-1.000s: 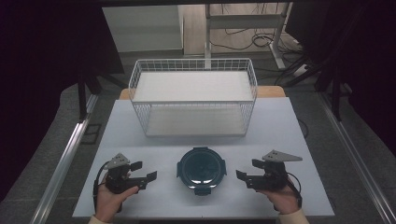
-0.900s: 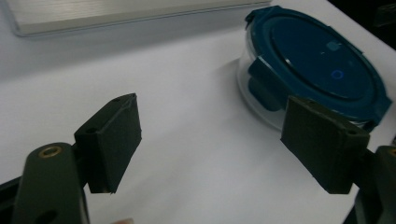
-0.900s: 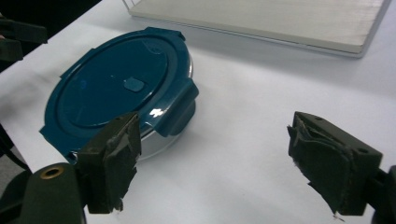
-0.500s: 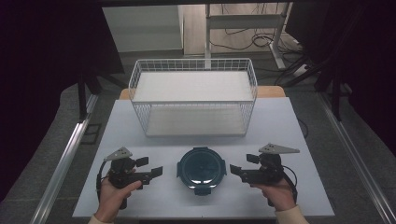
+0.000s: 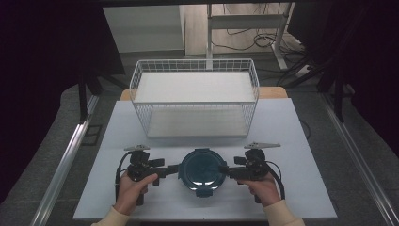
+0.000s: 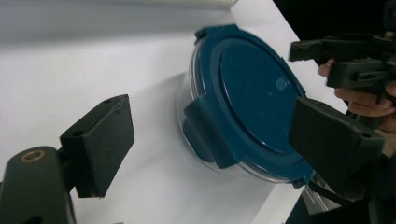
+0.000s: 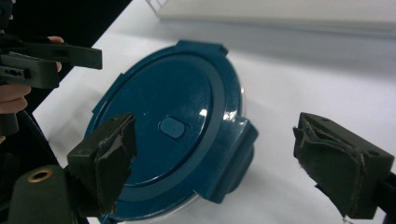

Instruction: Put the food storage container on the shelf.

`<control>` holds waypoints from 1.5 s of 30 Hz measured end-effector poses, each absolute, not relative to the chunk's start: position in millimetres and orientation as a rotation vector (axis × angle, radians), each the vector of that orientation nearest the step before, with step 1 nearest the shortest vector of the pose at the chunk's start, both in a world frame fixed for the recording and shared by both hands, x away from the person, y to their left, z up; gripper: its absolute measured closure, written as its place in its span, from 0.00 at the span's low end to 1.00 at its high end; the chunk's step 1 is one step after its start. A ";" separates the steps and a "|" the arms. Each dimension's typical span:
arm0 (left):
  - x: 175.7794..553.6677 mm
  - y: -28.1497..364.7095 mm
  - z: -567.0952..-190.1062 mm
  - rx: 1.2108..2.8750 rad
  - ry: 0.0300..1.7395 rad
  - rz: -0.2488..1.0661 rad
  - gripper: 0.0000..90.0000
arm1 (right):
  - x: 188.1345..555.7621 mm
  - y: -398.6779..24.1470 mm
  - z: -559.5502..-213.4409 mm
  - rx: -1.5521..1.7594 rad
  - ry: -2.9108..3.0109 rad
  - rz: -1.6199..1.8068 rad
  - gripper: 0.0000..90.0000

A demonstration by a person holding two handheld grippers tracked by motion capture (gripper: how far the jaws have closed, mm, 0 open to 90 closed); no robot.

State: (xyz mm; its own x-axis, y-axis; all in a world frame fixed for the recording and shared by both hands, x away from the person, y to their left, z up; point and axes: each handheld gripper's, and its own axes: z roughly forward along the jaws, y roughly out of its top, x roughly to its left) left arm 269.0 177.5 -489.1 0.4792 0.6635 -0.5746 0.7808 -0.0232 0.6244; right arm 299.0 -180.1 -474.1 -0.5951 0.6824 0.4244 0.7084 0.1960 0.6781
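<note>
Flanking one lidded container, two claws, one basket

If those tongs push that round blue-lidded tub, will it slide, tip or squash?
Probably slide: the tub sits flat on the smooth white table. Tipping seems unlikely, since it looks low and wide. It looks like stiff plastic with latches folded down, so it should hardly squash.

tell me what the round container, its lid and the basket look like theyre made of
Lid: dark blue plastic by its look, smooth, faintly glossy, with moulded clip tabs. Container body: clear, glass or plastic, hard to tell; the table shows through its wall. Basket: thin white-coated metal wire, seemingly, in an open grid.
</note>
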 end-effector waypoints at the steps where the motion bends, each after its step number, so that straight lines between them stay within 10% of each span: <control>1: 269.0 176.5 -490.2 1.742 1.230 -0.159 0.15 | 299.6 -178.1 -475.9 -1.400 -2.411 -1.374 0.15; 27: 281.5 142.9 -522.9 1.750 1.228 -0.432 0.22 | 305.2 -161.1 -508.8 -1.444 -2.180 -1.245 0.13; 45: 270.7 148.2 -515.8 1.704 1.265 -0.421 0.39 | 291.5 -171.0 -499.4 -1.480 -2.105 -1.304 0.38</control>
